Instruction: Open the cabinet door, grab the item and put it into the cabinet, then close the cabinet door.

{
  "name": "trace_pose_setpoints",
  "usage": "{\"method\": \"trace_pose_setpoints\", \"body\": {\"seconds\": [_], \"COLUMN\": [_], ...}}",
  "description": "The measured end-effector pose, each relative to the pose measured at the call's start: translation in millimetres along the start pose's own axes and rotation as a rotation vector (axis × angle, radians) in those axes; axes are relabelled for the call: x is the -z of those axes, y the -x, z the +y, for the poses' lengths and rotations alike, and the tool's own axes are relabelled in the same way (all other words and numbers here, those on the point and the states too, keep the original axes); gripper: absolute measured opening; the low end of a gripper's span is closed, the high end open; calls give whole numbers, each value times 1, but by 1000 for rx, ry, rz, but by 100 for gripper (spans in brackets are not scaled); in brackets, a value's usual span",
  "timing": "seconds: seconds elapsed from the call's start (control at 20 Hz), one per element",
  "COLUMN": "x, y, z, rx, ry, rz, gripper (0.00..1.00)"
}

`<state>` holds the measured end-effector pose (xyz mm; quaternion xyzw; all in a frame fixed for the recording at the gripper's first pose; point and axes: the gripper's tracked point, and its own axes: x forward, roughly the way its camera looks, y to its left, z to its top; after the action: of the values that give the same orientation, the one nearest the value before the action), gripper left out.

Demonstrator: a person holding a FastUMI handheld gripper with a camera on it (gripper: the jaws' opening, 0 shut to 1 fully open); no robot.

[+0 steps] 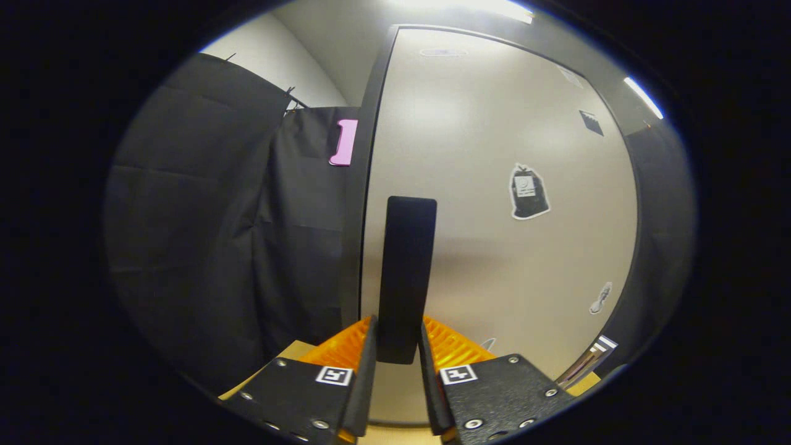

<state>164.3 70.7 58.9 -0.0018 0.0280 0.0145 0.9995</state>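
Observation:
A pale cabinet door (494, 185) with a dark frame stands right in front of me. A black upright bar handle (406, 266) is fixed near the door's left edge. My gripper (398, 343) holds the lower end of this handle, with one finger pressed on each side of it. The door carries a black-and-white sticker (529, 191) to the right of the handle. The item for the cabinet is hidden from me.
Black cloth (204, 216) hangs as the booth's wall left of the door. Bare light wall (272, 55) rises above the cloth. A wooden tabletop edge (290, 355) peeks out beside my left finger. Ceiling lights (642, 96) glow overhead.

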Motion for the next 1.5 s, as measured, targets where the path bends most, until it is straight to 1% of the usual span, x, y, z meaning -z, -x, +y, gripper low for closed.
{"method": "trace_pose_setpoints", "body": {"seconds": [0.05,0.2,0.45,0.55,0.6,0.8,1.1,1.5], "x": [1,-1,-3,-6,-7,-10,-15,-12], "y": [0,13,43,67,86,115,157,171], "z": [0,2,4,4,3,-4,-21,-58], "rx": [-29,-83,-186,-239,-270,-407,-590,-806], "ry": [15,41,18,0,-4,0,15,16], "rz": [1,12,43,49,54,72,83,53], "gripper": [33,26,25,25,25,25,24,24]}}
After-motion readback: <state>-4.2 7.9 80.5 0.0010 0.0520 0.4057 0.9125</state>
